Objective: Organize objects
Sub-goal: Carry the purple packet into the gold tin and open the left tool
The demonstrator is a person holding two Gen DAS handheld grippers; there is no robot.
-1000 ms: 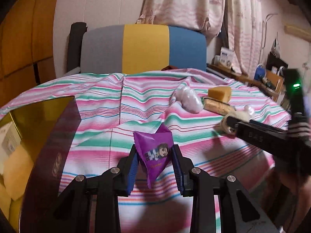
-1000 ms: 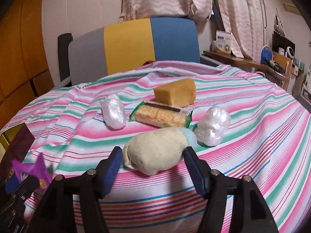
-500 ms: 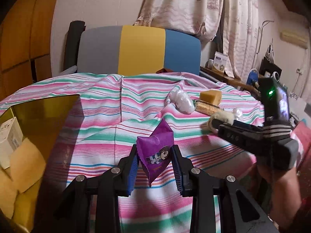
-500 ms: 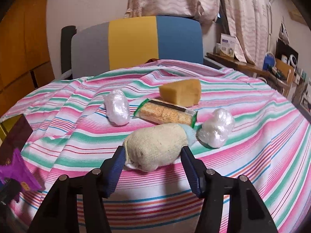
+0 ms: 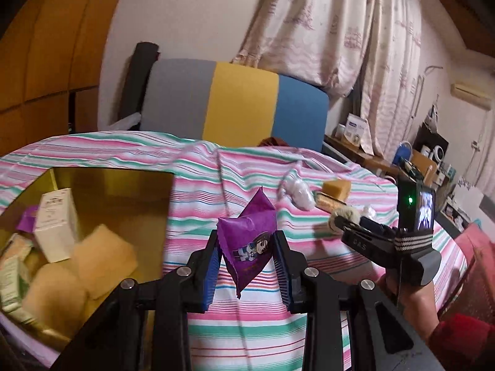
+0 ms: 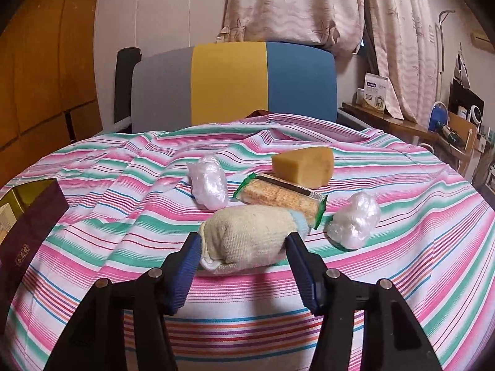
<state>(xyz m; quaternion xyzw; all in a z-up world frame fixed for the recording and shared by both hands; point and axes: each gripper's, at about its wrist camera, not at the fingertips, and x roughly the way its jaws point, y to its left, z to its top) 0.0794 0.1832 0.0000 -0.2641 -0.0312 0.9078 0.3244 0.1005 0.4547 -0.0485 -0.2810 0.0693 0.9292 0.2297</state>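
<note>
My left gripper (image 5: 246,264) is shut on a purple snack packet (image 5: 249,244) and holds it above the striped cloth, just right of the open gold-lined box (image 5: 111,185). My right gripper (image 6: 244,267) is shut on a rolled cream sock (image 6: 247,236) that rests on or just above the cloth. The right gripper also shows in the left wrist view (image 5: 342,225), holding the sock (image 5: 345,216). Beyond the sock lie a cracker packet (image 6: 283,196), a yellow sponge (image 6: 304,165) and two white plastic wads (image 6: 208,182) (image 6: 354,221).
The box holds a white carton (image 5: 57,225), yellow sponges (image 5: 102,259) and other packets. Its dark maroon side (image 6: 29,232) shows at the left in the right wrist view. A grey, yellow and blue chair back (image 6: 232,85) stands behind the table. A cluttered shelf (image 6: 402,123) is at the far right.
My left gripper has lifted the purple packet and swung left, bringing the box interior into view. My right gripper has closed in on the sock.
</note>
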